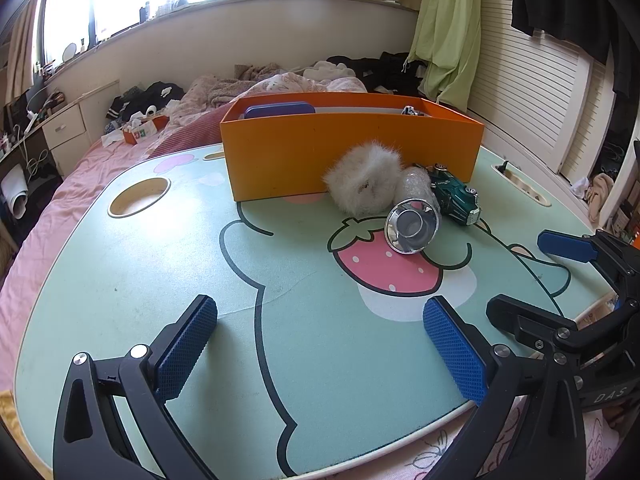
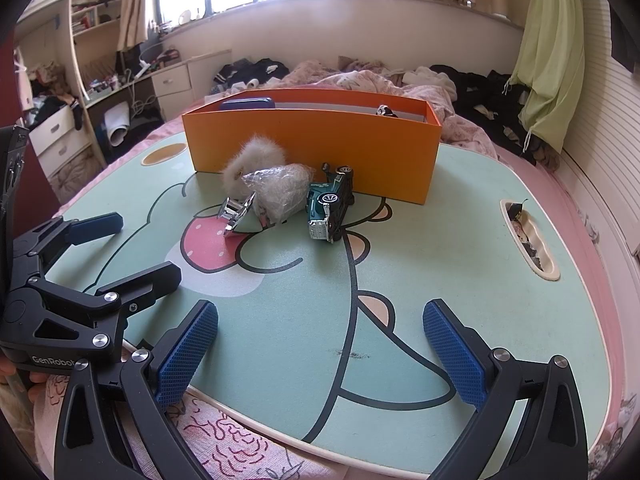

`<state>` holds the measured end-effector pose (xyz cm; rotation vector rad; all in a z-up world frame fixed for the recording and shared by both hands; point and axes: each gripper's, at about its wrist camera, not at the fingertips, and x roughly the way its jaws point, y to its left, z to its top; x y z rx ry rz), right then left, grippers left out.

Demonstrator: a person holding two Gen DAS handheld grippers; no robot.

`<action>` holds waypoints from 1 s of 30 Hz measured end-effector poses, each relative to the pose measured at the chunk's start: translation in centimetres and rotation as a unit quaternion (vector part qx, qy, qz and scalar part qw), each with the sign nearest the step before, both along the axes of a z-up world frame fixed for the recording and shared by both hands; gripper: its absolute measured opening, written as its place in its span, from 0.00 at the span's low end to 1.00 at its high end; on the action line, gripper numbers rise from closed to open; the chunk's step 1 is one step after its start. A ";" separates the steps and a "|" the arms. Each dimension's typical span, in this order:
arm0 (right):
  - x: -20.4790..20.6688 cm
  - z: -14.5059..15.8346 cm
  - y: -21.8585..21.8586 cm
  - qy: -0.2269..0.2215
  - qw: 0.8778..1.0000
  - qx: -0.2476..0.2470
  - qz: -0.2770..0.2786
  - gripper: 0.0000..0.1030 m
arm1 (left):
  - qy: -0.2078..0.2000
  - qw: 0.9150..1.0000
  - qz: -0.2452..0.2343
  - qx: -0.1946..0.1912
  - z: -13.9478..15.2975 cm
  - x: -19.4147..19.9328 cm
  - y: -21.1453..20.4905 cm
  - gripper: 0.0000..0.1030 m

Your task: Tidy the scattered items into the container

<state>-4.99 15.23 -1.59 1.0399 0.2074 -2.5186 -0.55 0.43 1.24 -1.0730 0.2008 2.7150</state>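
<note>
An orange box point(image 1: 352, 152) stands at the far side of the green lap table point(image 1: 160, 264); it also shows in the right wrist view point(image 2: 312, 148). In front of it lie a white fluffy ball point(image 1: 362, 186), a clear plastic-wrapped bundle point(image 2: 280, 190), a shiny metal cup point(image 1: 412, 226) on its side and a green toy car point(image 2: 330, 204) tipped on its side. My left gripper point(image 1: 320, 344) is open and empty near the table's front edge. My right gripper point(image 2: 320, 348) is open and empty, to the right of the left one.
The box holds a dark blue flat case point(image 1: 280, 111) and a small metal item point(image 1: 409, 111). The table has an oval cup hole point(image 1: 138, 202) at left and a slot point(image 2: 528, 240) at right. A bed with pink bedding point(image 2: 400, 80) and clothes surrounds the table.
</note>
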 end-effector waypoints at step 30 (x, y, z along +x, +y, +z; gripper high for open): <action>-10.7 2.7 0.3 -0.098 0.986 -0.117 -0.070 0.46 | 0.001 1.000 0.002 0.001 0.2 0.0 0.0 1.00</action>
